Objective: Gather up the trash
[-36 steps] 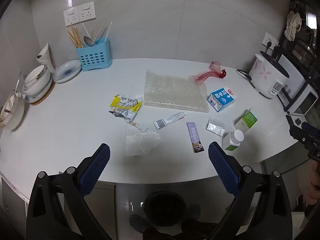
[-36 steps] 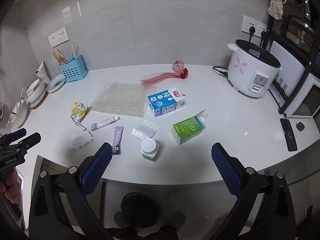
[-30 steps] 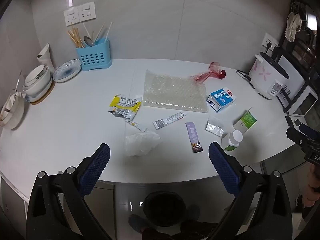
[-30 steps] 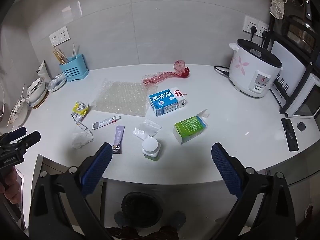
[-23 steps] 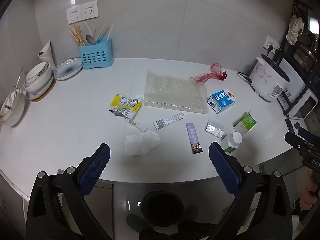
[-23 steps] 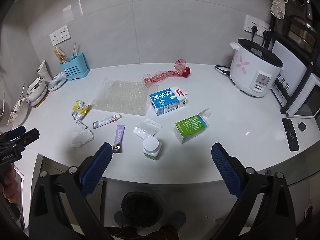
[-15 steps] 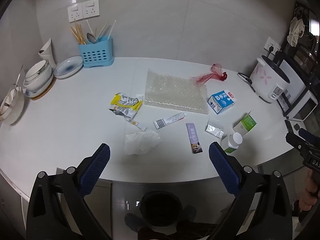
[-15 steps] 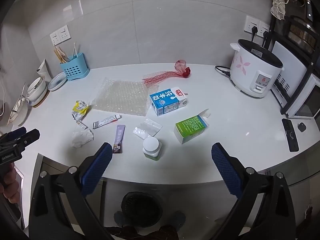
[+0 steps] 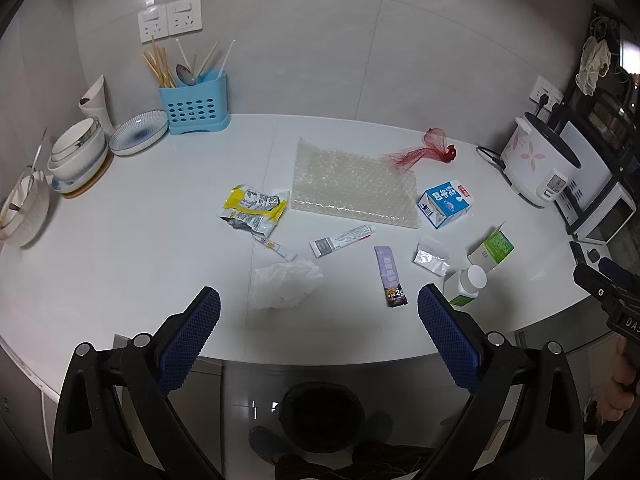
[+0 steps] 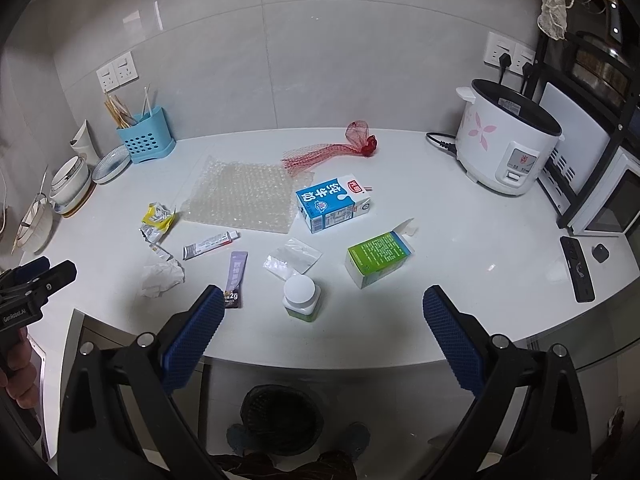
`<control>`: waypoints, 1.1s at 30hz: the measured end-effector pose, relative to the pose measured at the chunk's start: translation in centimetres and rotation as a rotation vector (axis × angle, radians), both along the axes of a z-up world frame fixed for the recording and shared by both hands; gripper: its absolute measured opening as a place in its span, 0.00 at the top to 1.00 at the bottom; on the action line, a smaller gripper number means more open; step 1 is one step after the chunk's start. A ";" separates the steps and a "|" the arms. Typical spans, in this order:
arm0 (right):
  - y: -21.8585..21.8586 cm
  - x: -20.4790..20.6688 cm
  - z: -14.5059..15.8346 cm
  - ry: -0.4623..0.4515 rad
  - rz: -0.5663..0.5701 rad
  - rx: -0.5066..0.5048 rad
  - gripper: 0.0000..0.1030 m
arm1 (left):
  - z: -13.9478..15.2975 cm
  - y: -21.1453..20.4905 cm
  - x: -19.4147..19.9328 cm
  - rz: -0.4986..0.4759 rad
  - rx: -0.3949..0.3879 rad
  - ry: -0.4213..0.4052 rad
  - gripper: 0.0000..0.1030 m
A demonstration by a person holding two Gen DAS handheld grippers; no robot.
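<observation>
So far nothing is collected: my left gripper [image 9: 318,322] and right gripper [image 10: 323,326] both hang spread wide and empty above the near edge of the white counter [image 9: 120,248]. All the trash is on it: a crumpled tissue [image 9: 285,285], a creased yellow wrapper [image 9: 252,208], a flattened tube [image 9: 342,236], a slim purple sachet [image 10: 235,274], a bumpy bubble wrap sheet [image 10: 244,196], red mesh netting [image 10: 332,148], a blue milk carton [image 10: 332,202], a green box [image 10: 378,258], and a white-capped bottle [image 10: 301,296]. Below, a dark round shape [image 10: 280,418] is probably the bin.
</observation>
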State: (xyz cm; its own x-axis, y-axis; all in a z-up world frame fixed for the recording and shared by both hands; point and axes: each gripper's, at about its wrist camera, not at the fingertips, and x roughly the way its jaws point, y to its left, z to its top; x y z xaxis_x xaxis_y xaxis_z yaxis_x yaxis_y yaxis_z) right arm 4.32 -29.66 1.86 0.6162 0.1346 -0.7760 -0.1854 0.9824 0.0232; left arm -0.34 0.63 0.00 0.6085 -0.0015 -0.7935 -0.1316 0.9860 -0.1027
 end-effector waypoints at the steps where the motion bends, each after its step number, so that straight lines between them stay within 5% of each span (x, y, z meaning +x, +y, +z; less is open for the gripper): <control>1: 0.0 0.0 0.0 0.000 -0.002 0.000 0.07 | 0.0 0.0 0.0 0.001 0.002 -0.001 0.06; 33: 0.1 2.2 -0.7 0.002 0.000 -0.003 0.07 | -0.1 -0.3 1.8 0.014 0.032 0.010 0.06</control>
State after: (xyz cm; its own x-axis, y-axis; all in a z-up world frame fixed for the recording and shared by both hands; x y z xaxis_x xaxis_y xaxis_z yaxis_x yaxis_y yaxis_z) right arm 6.49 -29.54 1.15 0.6148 0.1321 -0.7775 -0.1850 0.9825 0.0207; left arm 1.44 0.32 -0.12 0.6002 0.0320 -0.7992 -0.1461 0.9868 -0.0701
